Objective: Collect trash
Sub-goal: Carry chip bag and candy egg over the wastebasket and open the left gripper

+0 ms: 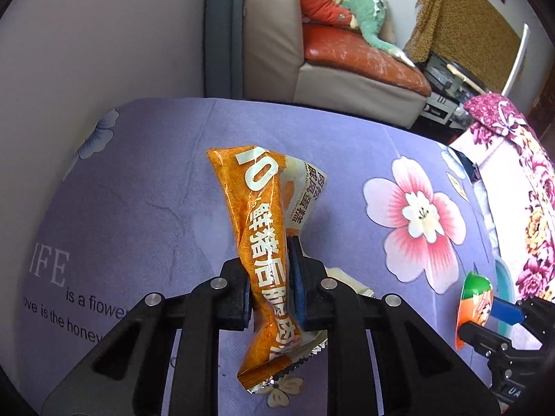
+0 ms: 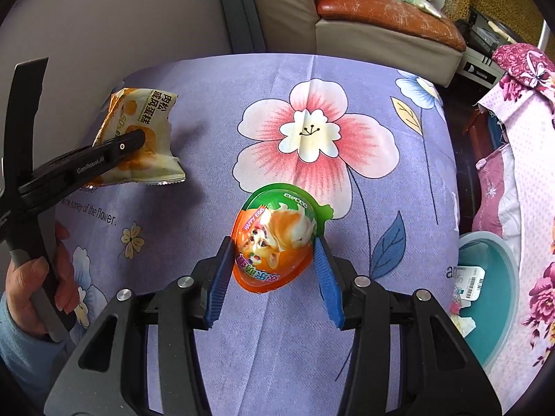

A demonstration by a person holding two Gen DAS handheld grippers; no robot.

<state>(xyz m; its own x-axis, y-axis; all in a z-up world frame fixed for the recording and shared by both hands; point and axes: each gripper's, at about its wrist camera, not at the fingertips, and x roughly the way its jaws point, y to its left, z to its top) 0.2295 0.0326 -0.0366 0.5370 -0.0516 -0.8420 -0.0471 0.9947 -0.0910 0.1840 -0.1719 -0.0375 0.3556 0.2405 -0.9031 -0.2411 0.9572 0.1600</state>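
My left gripper is shut on an orange snack wrapper and a pale cake wrapper pinched with it, held above the purple flowered tablecloth. In the right wrist view the left gripper holds the cake wrapper at the left. My right gripper is shut on an orange and green Happy Egg shell, pads against its two sides, above the cloth. That egg also shows in the left wrist view at the far right.
A teal bin with scraps of paper inside stands off the table's right edge beside a pink floral cover. A beige sofa with an orange cushion and a green plush toy lies beyond the table. A grey wall is at the left.
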